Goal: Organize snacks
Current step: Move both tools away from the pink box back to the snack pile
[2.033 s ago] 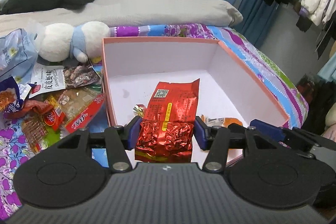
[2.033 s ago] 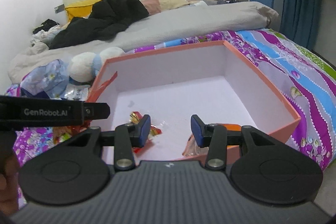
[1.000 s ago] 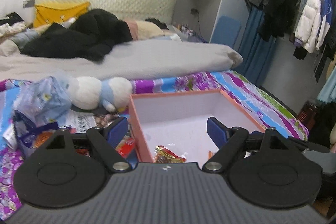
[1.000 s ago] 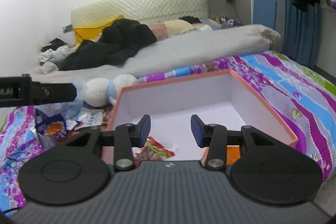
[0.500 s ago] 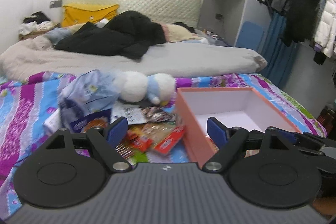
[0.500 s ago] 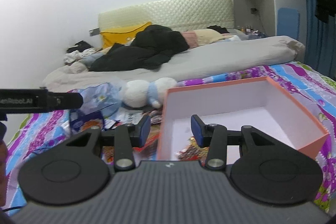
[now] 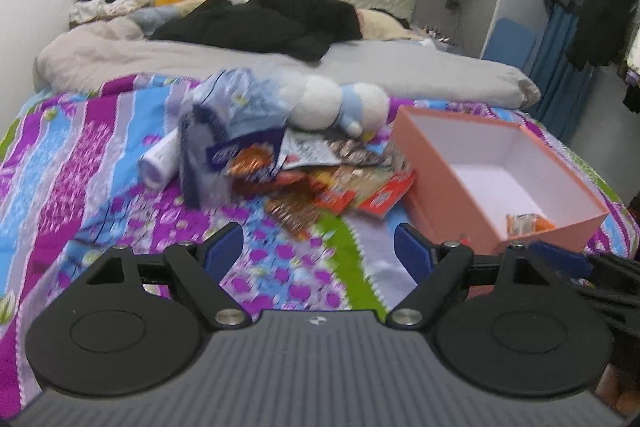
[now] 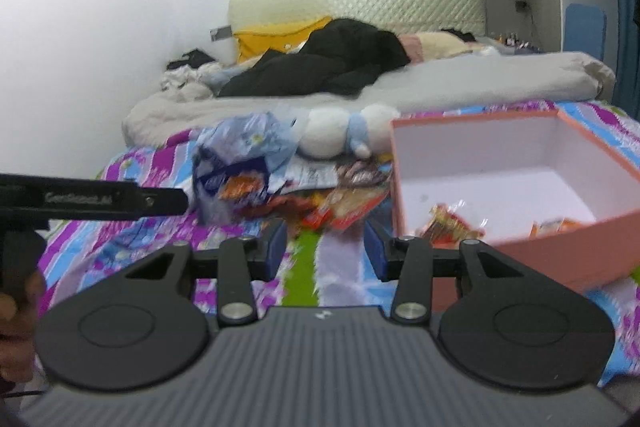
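A pink box with a white inside sits on the bed at the right; it also shows in the right wrist view. It holds a red snack packet and an orange one. A pile of loose snack packets lies left of the box, also in the right wrist view. My left gripper is open wide and empty, above the bedspread in front of the pile. My right gripper is open and empty, near the box's front left corner.
A white and blue plush toy and a crumpled blue bag lie behind the pile, with a white bottle at its left. A grey duvet and black clothes cover the far bed. A wardrobe stands at the right.
My left gripper let go of the red packet in the box, opened wide and swung left and back. Both views pulled away from the box toward the snack pile.
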